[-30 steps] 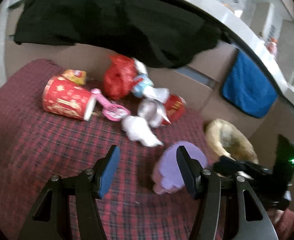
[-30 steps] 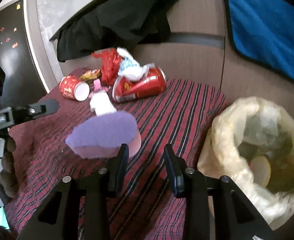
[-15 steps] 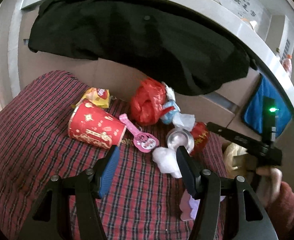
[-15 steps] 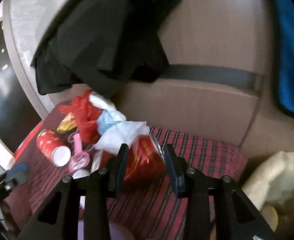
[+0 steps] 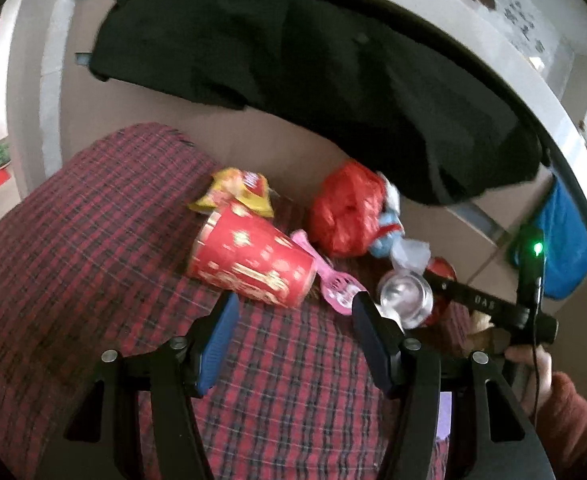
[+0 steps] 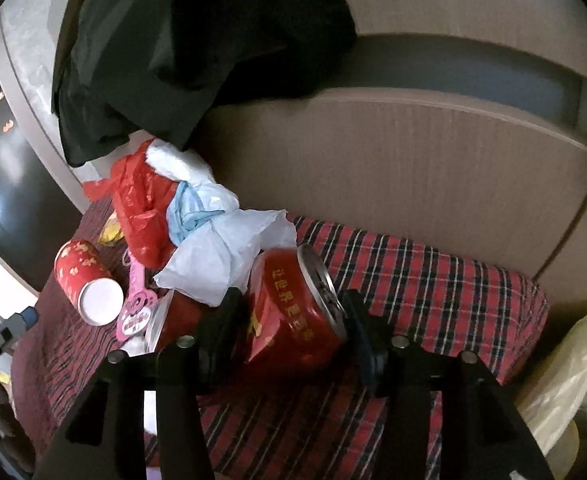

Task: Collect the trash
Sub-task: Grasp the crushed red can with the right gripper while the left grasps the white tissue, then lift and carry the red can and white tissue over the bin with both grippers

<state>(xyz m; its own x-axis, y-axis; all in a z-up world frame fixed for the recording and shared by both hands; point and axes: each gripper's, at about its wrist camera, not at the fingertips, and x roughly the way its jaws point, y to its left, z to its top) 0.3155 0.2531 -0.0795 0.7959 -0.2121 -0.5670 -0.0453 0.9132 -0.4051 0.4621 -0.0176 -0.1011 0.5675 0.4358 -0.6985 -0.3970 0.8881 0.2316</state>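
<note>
Plaid cushion (image 6: 433, 276) lies bare on the right of the litter; right gripper (image 6: 293, 320), jaws just widened, straddles the red can (image 6: 293, 312); left gripper (image 5: 293, 316) gapes empty.

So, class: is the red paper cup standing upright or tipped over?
Tipped over: the red paper cup lies on its side on the plaid cloth.

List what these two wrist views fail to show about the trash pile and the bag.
- Trash bag: right wrist view, cut by the right edge; contents unseen.
- Red can: whether the right gripper pads touch it; the fingers hide the contact.
- Purple item: left wrist view, behind the left gripper.
</note>
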